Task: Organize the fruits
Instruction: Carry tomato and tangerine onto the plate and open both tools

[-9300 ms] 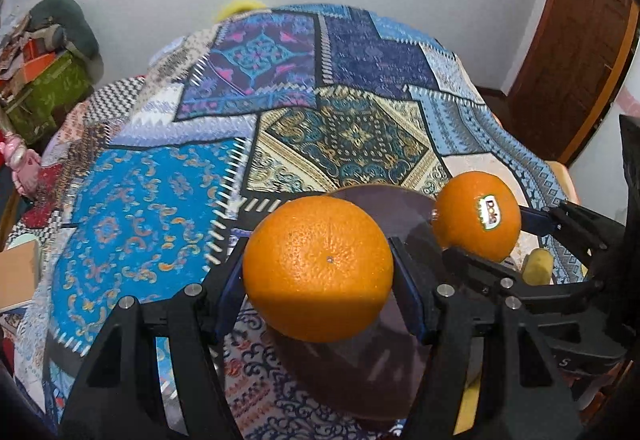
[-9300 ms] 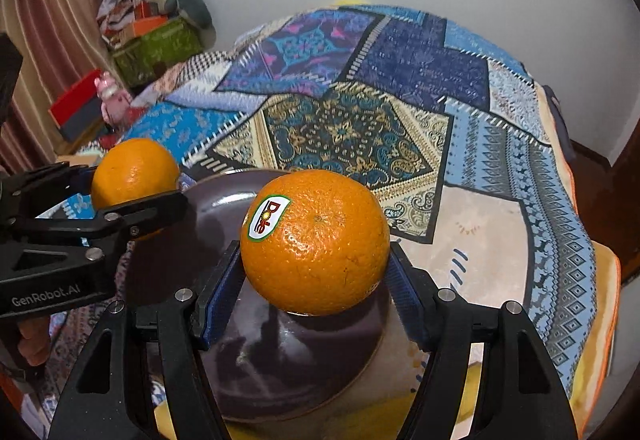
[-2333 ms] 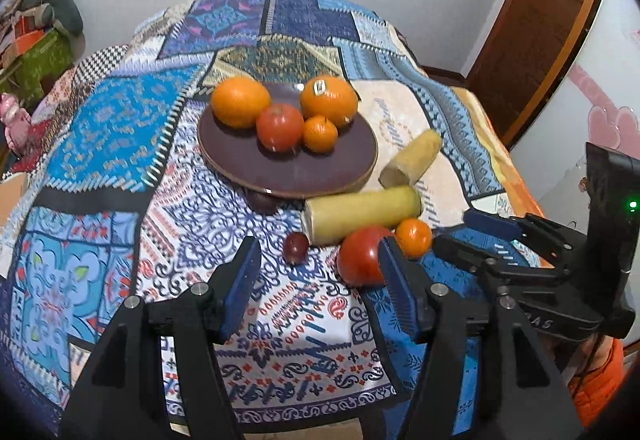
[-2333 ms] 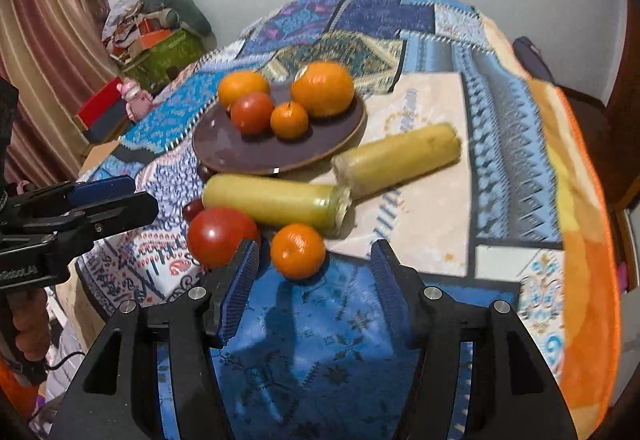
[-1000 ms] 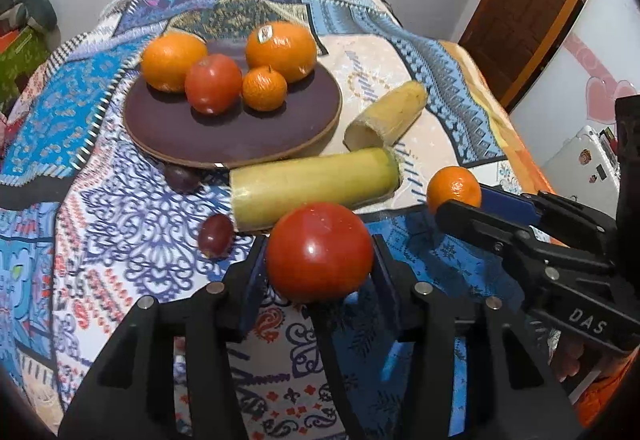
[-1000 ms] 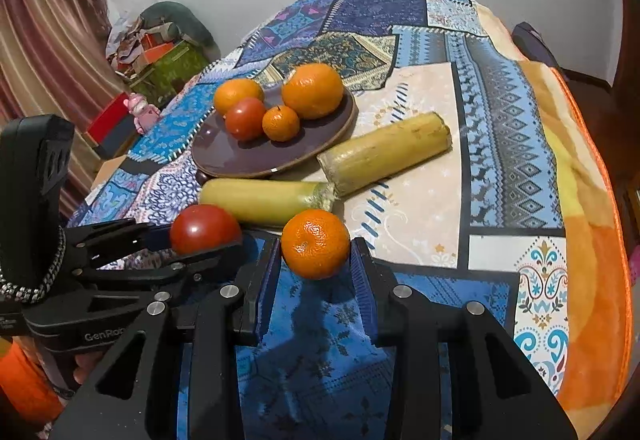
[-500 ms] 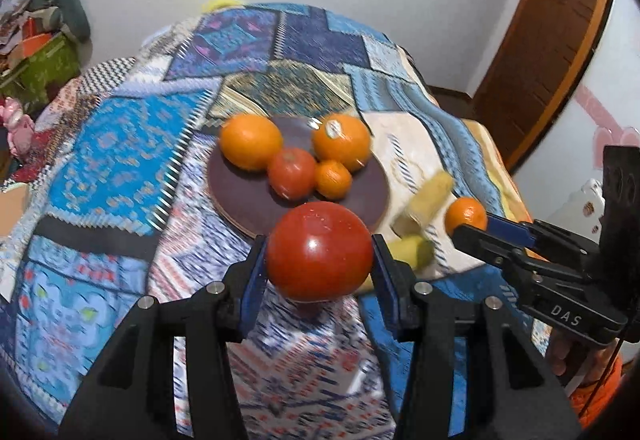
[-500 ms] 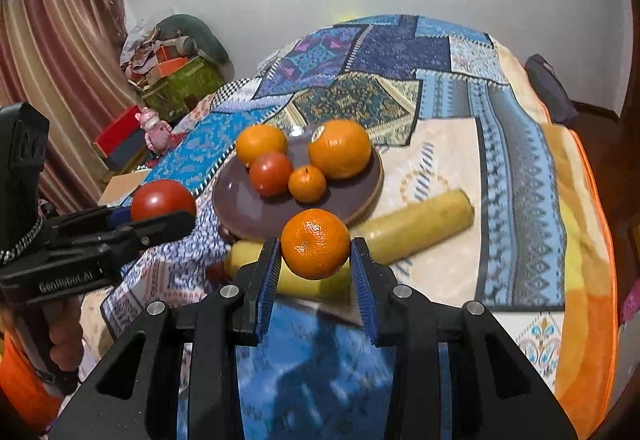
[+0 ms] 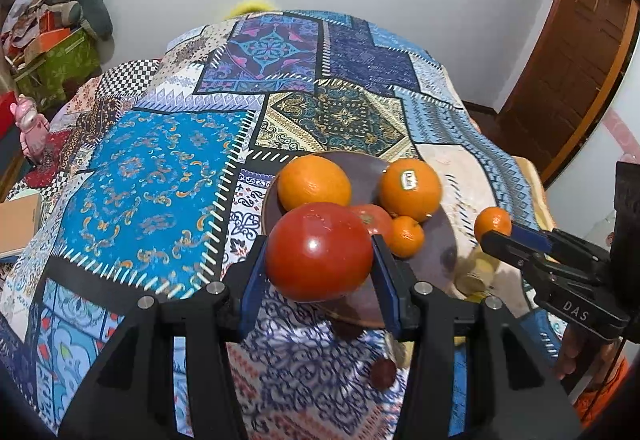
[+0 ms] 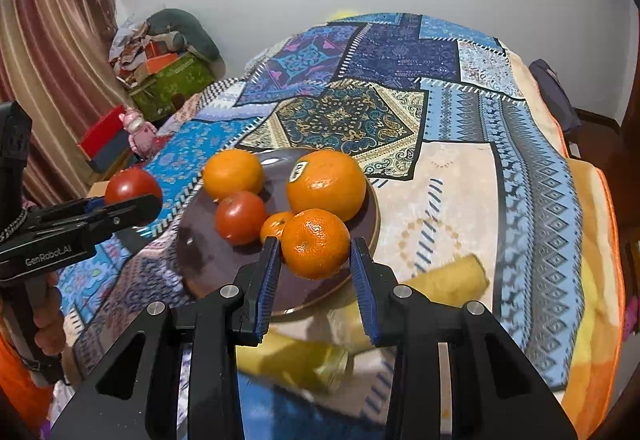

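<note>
Fruit is in both grippers at this moment, carried above the patchwork cloth [image 9: 152,168] toward the dark plate [image 10: 200,256]. Nearest in the left wrist view, the left gripper [image 9: 320,252] is clamped on a large red tomato [image 9: 320,250], its blue pads pressed to either flank; the tomato hangs over the plate's near-left rim. Nearest in the right wrist view, the right gripper [image 10: 316,244] grips a small mandarin [image 10: 316,243] the same way, over the near-right part of the plate. Both loads are roundish, so no long axis governs how they are set down; what matters is where bare plate lies. Just past the mandarin sit a smaller mandarin [image 10: 276,224] and a second tomato [image 10: 241,217], and behind them two big oranges, one plain [image 10: 234,174] and one stickered [image 10: 326,184]. These crowd the far and middle parts of the plate, so the open surface lies at the near-left portion, directly below and slightly forward of the left gripper. My judgement is that the left hand is nearer to that space and should lower first. On the cloth before the plate lie two yellowish cylindrical items [image 10: 448,280], blurred, and a small dark fruit [image 9: 383,372].
</note>
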{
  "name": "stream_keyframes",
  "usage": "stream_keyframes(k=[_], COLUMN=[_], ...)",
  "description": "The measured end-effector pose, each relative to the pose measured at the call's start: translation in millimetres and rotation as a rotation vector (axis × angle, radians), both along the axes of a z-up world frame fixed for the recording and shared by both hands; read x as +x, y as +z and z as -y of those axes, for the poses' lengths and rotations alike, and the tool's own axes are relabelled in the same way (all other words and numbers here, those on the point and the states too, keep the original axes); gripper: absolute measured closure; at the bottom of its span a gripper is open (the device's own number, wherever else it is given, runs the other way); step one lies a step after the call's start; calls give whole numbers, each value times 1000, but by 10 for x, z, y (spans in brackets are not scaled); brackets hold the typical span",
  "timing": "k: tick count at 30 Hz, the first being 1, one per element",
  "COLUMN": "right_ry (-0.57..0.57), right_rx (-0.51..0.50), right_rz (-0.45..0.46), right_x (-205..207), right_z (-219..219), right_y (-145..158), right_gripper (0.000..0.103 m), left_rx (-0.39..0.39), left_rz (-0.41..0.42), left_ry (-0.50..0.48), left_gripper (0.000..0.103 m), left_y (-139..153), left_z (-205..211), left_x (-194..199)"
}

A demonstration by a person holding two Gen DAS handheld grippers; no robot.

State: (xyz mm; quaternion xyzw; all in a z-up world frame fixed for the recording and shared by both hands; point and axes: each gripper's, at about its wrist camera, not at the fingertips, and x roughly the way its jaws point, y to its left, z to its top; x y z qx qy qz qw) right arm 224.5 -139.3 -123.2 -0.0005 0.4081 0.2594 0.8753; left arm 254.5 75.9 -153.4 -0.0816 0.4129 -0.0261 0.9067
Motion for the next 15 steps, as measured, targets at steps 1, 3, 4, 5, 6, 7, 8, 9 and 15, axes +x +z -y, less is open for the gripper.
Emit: stream_keyframes(k=[1,3,4,5,6,7,8,9,15], right_ry=[0,3,5,9,14,20,24,28,42], right_rx=[-6,-20,-24,-33,-44,-55,-63,-73,-103], right_rz=[-5,-16,-18,-21,-25,-29,-31,-35,-67], right_x=[35,111,129,149,169,185,196,209,255], right_z=[-17,-50,-57,-69,-88,-107,-114,-130,-181], right_y=[-19,-71,-82,-101,-122,-144,-159,-179,-282], right_gripper=[70,70,70,70,70,70,70,70,70], left_rx=[4,4,3,2,0,0,-1,-1,1], left_rz=[-7,-24,-30,-36,-42,-48,-52,-58,-82], left_ry=[0,-2,-2,-3,-4,-5,-7,-9,-21], left_gripper=[54,54,54,54,54,54,54,54,54], left_y=[-30,-95,-119,-147,-174,-201,-220,-243,-331], left_z=[-3,-16,-21,-25,-28,-31,-31,-29,-11], left_x=[43,133,160,189,218,244,263,284,382])
